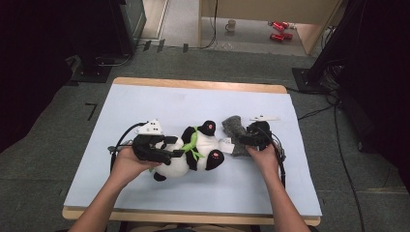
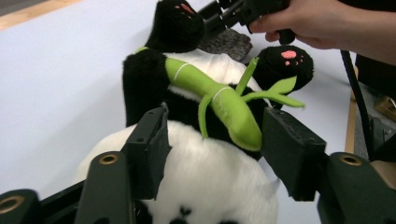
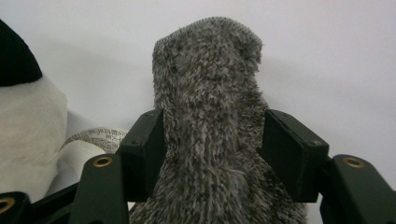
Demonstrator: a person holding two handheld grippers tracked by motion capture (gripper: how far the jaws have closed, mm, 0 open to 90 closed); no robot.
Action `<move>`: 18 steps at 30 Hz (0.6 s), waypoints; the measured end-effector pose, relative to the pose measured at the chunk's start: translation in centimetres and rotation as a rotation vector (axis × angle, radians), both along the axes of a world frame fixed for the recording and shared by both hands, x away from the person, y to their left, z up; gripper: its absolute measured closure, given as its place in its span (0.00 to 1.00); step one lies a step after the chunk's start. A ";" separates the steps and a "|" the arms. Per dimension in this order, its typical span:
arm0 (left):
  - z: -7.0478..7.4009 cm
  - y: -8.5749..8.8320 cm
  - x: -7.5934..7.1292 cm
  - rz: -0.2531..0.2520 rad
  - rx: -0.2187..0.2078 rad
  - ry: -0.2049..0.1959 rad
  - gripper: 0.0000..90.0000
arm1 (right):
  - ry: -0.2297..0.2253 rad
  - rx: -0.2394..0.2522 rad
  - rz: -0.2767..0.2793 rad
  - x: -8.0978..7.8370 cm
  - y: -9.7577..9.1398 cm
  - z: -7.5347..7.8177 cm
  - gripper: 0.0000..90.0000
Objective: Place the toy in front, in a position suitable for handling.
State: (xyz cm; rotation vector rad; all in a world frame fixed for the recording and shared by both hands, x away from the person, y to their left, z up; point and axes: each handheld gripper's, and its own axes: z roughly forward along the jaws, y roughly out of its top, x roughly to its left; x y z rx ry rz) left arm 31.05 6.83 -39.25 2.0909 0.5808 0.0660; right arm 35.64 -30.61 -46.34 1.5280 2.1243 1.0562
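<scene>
A black-and-white plush panda (image 1: 193, 150) lies on its back mid-table with a green plush bamboo sprig (image 1: 192, 145) across its chest. My left gripper (image 1: 173, 147) stands open over the panda's white belly (image 2: 210, 186), one jaw on each side of the bamboo's end (image 2: 233, 121), not squeezing. A grey fuzzy sock-like cloth (image 1: 233, 126) lies by the panda's feet. My right gripper (image 1: 239, 140) is shut on that grey cloth (image 3: 205, 70), its pads (image 3: 289, 154) against both sides. The panda's white label (image 3: 93, 137) lies to the left of it.
The pale blue cover (image 1: 193, 101) spreads over the wooden table, with free room at the back and front. On the floor beyond are a mug (image 1: 231, 25) and red cans (image 1: 279, 29). Cables trail on the floor at the right (image 1: 338, 145).
</scene>
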 end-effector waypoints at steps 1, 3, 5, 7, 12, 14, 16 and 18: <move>0.1 0.3 -0.1 0.013 -0.001 -0.007 0.45 | 0.004 -0.003 0.002 0.1 0.1 -0.1 0.45; 0.1 1.0 -0.2 0.034 -0.012 -0.014 0.44 | 0.011 -0.012 0.005 0.2 0.2 -0.3 0.46; 0.1 1.7 -0.3 0.052 -0.014 -0.021 0.43 | 0.028 -0.015 0.011 0.4 0.3 -0.6 0.48; 0.1 2.4 -0.3 0.077 -0.020 -0.026 0.42 | 0.037 -0.018 0.014 0.5 0.5 -0.8 0.49; -0.4 4.3 -0.8 0.131 -0.019 -0.028 0.40 | 0.042 -0.050 0.027 0.8 0.9 -1.2 0.56; -0.8 4.9 -1.0 0.152 -0.024 -0.024 0.40 | 0.050 -0.065 0.028 0.9 1.0 -1.4 0.58; -1.3 5.5 -1.1 0.166 -0.025 -0.016 0.40 | 0.057 -0.075 0.024 1.1 1.0 -1.7 0.61; -1.7 6.0 -1.3 0.182 -0.028 -0.013 0.40 | 0.060 -0.063 0.024 1.2 0.9 -1.8 0.64</move>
